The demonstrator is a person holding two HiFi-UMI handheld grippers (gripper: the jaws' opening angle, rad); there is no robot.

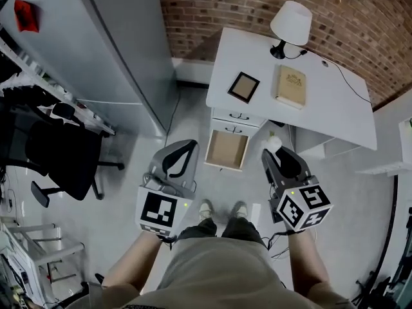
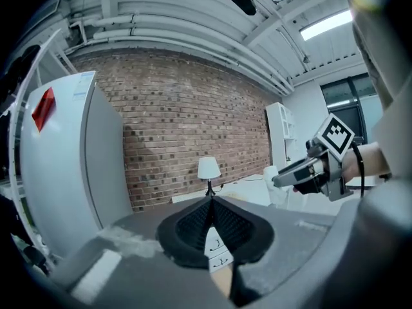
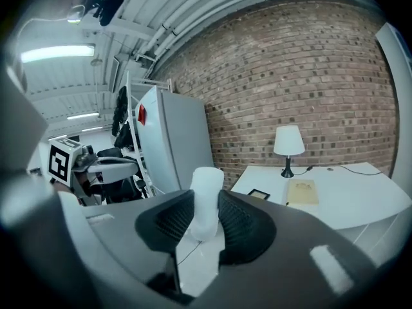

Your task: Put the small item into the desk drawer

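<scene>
A: First entry, the item?

B: Item: small, white, rounded, upright. It is clamped between the pads of the right gripper, with its top standing clear above them.

A: Location?

B: In the air, outside the open drawer and near its right side. It is on the near side of the desk. Its height over the floor cannot be told.

A: Left gripper?

B: Left gripper: jaws closed tip to tip, nothing between them. It hangs to the left of the drawer, well apart from the item.

A: Desk top?

B: Lamp at the far edge. Book nearer. Frame to the left of the book. One shut drawer sits above the open one.

A: Anything obscured?

B: The item's lower end is sunk between the pads. From the head view only a white nub shows past the gripper body. Its kind and material cannot be told. The open drawer covers the desk front beneath it. In the left gripper view the drawer fronts show only as a sliver below the closed jaws.
</scene>
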